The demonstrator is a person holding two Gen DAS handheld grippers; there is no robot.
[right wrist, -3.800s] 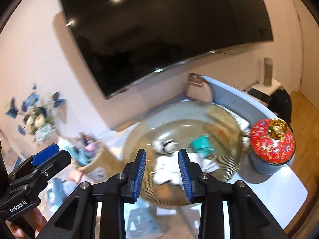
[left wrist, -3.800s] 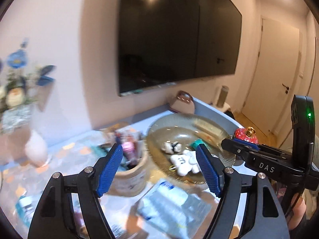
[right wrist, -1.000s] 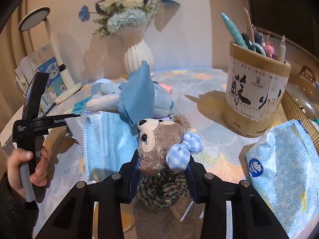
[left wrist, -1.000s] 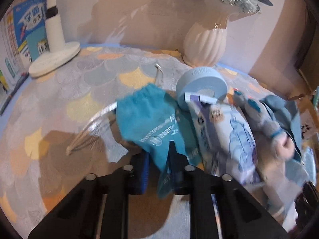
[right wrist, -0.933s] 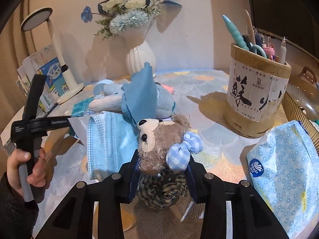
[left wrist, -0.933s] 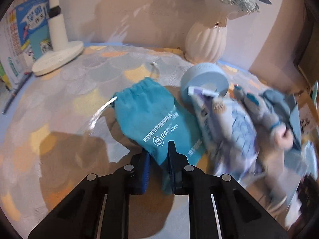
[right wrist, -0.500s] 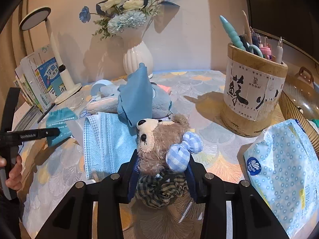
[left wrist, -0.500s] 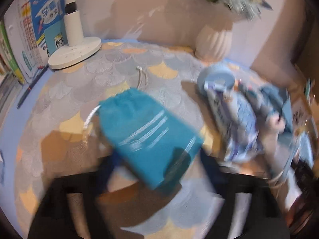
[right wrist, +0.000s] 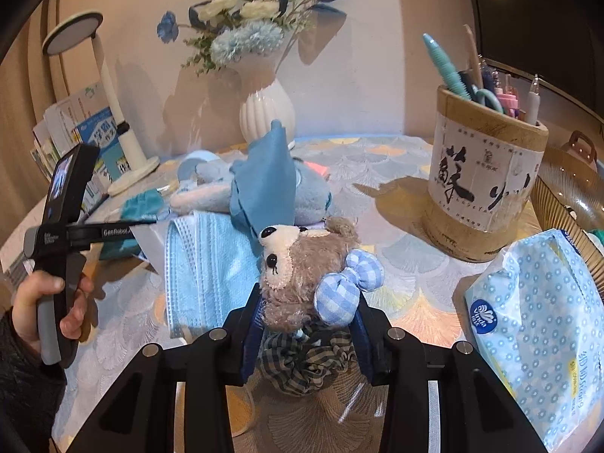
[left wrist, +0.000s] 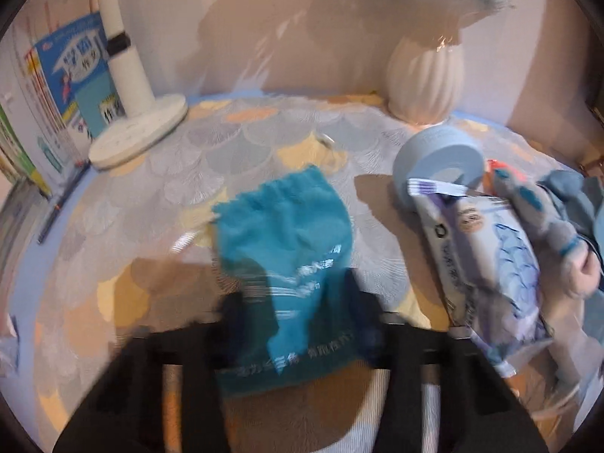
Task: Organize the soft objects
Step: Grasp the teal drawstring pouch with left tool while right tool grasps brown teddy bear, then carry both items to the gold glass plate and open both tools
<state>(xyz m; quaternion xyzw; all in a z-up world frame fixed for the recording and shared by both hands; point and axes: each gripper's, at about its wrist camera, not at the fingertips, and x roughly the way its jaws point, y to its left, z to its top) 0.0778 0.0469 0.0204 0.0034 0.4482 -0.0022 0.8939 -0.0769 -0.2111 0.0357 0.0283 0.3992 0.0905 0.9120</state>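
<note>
- Right tongs (right wrist: 307,313) point down at a slant over the table and are clamped on a teddy bear (right wrist: 302,264), pads pressed to both sides of its body. The head and a blue checked bow stick out past the tips.
- Left tongs (left wrist: 300,302) also tilt down toward the tablecloth (left wrist: 113,226). Their jaws have just been closing, with a teal pouch (left wrist: 287,226) lying between them. Blur hides whether the pads press on it, so I cannot tell the grip.
- From the right camera, the person's left hand (right wrist: 49,302) is wrapped round the tool's handle, thumb on top, with a dark sleeve at the wrist.
- A stack of blue face masks (right wrist: 204,264) lies just left of the bear, and a dotted tissue pack (right wrist: 536,324) lies to its right.
- Behind the bear lies a blue plush toy (right wrist: 309,196).
- Beside the pouch sit a wipes pack (left wrist: 483,264) and a blue tape roll (left wrist: 438,154).
- Farther back stand a pen holder (right wrist: 483,173), a white vase (right wrist: 266,113) and a desk lamp (right wrist: 113,87).
</note>
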